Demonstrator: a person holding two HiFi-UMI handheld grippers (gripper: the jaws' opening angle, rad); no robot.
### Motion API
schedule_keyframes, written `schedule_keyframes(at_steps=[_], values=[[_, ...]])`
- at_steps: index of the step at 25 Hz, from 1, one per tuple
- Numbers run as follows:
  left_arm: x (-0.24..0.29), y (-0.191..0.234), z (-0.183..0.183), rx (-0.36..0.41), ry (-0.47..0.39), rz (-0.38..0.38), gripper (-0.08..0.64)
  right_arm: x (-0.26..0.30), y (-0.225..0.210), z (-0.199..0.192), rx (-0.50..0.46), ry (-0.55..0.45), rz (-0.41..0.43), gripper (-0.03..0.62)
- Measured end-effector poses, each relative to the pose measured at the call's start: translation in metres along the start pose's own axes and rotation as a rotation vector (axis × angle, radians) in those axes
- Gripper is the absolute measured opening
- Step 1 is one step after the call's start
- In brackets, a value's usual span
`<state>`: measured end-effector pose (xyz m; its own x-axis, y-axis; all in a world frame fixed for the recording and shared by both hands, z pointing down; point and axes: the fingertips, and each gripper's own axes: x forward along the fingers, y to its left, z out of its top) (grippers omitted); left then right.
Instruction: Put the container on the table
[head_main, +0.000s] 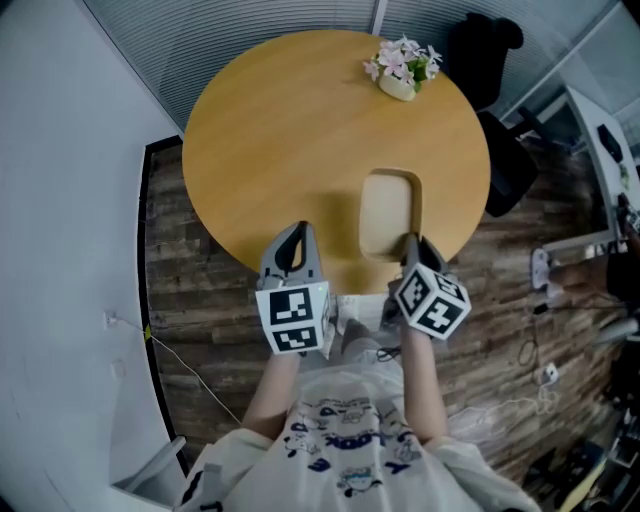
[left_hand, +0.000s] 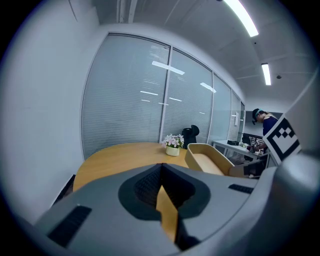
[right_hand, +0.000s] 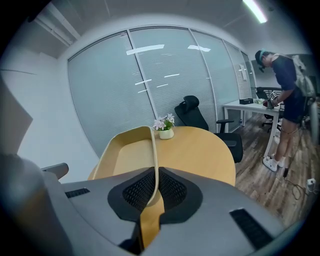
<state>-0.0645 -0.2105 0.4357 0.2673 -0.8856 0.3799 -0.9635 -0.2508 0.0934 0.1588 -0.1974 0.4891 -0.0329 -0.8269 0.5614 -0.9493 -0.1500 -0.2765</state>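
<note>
Wood-toned round table (head_main: 300, 130) fills the upper head view, with a white wall at far left. Left gripper (head_main: 296, 232) hangs over the table's near edge. In its own view the grey jaws meet at the tips with nothing between them, only tabletop showing through the slit below (left_hand: 161, 166).

Just right of it is the tan oblong container with rounded corners (head_main: 388, 215), over the near-right part of the table, open side up, nothing inside. I can't tell whether its base touches the tabletop.

Right gripper (head_main: 411, 242) is at the container's near end. In the right gripper view the jaws are clamped on the thin rim wall (right_hand: 154, 170), container (right_hand: 127, 155) running away from the camera.

Small white pot of pink flowers (head_main: 402, 68) stands at the table's far edge. Black office chair (head_main: 503, 150) stands beyond the right rim.
</note>
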Motion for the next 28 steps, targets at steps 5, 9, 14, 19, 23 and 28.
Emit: schedule_keyframes(at_steps=[5,9,14,19,23,28], values=[[0.032,0.003,-0.001,-0.017,0.03,0.025,0.003,0.035,-0.006,0.009,-0.018,0.045,0.015,0.02],[0.055,0.001,-0.003,-0.028,0.053,0.044,0.003,0.061,-0.01,0.013,-0.025,0.083,0.03,0.02],[0.083,0.0,-0.012,-0.036,0.095,0.058,0.003,0.095,-0.015,0.011,-0.033,0.137,0.043,0.02],[0.103,0.001,-0.028,-0.046,0.144,0.07,0.003,0.121,-0.021,-0.002,-0.039,0.196,0.044,0.02],[0.117,0.004,-0.041,-0.053,0.181,0.082,0.003,0.138,-0.024,-0.013,-0.041,0.243,0.049,0.02],[0.13,0.003,-0.056,-0.066,0.22,0.09,0.003,0.155,-0.032,-0.027,-0.052,0.293,0.046,0.02]])
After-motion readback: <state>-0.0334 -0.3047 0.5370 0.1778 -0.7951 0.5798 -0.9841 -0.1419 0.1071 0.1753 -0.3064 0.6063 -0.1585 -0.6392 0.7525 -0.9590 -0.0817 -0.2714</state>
